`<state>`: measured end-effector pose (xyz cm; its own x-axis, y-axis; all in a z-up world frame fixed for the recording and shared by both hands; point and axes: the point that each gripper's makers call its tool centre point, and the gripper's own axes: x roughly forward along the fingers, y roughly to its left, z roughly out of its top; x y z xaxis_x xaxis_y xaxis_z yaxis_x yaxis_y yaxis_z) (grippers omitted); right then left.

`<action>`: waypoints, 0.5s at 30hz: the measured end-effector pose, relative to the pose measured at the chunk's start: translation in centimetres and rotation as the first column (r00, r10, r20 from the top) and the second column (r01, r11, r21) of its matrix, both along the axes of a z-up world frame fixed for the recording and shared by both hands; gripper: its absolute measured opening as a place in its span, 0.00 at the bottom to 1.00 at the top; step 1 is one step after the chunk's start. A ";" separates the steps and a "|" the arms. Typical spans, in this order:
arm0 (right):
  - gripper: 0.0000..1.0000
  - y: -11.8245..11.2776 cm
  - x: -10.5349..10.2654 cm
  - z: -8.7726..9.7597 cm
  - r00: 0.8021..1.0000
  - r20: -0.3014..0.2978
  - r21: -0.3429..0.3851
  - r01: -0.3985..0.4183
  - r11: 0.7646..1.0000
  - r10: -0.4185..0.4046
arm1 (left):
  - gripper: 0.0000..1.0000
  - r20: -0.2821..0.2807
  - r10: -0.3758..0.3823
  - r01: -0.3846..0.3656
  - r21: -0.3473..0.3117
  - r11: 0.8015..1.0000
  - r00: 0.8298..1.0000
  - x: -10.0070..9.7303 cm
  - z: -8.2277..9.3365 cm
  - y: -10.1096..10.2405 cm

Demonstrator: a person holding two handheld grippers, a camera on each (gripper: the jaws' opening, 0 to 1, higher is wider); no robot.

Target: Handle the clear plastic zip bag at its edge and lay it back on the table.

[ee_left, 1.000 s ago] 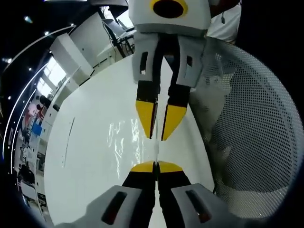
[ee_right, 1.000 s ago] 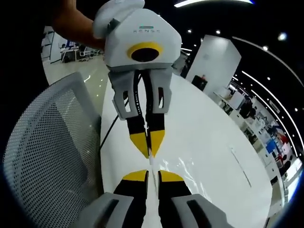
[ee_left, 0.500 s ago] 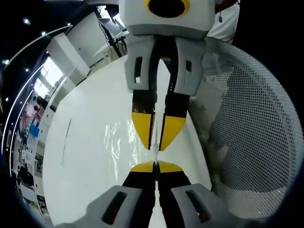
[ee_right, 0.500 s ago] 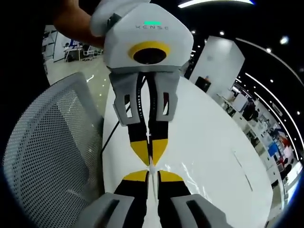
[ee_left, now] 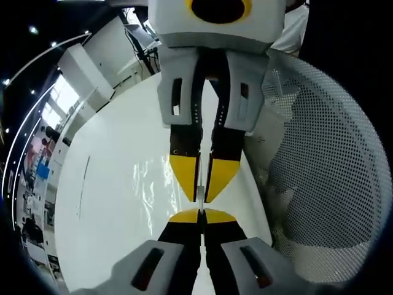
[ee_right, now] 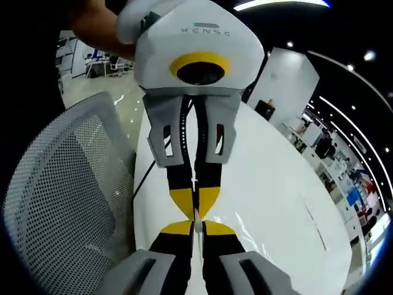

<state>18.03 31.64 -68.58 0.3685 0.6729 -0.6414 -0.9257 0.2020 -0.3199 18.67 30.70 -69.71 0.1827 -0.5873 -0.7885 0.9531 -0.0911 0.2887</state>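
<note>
The white table [ee_left: 110, 184] is stretching out under everything, with a mesh chair back [ee_left: 319, 166] standing beside it. The clear zip bag [ee_left: 161, 184] is lying over the tabletop (glinting), its edge pinched tight by the left gripper [ee_left: 201, 212] and the right gripper [ee_right: 196, 222], tip facing tip, almost touching.
</note>
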 end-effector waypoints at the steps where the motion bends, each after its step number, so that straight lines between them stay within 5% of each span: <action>1: 0.01 0.0 0.0 0.0 1.000 0.002 -0.001 -0.002 1.000 0.002 | 0.00 -0.001 -0.001 0.001 0.000 1.000 1.000 0.0 0.0 0.0; 15: 0.00 0.1 -0.2 -0.3 1.000 0.009 -0.024 -0.022 0.999 0.022 | 0.00 -0.002 -0.016 0.016 0.009 1.000 1.000 -0.2 -0.1 0.0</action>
<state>17.86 31.71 -68.85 0.3594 0.6653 -0.6543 -0.9269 0.1736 -0.3326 18.49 30.67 -69.85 0.1721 -0.5828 -0.7942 0.9520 -0.1088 0.2862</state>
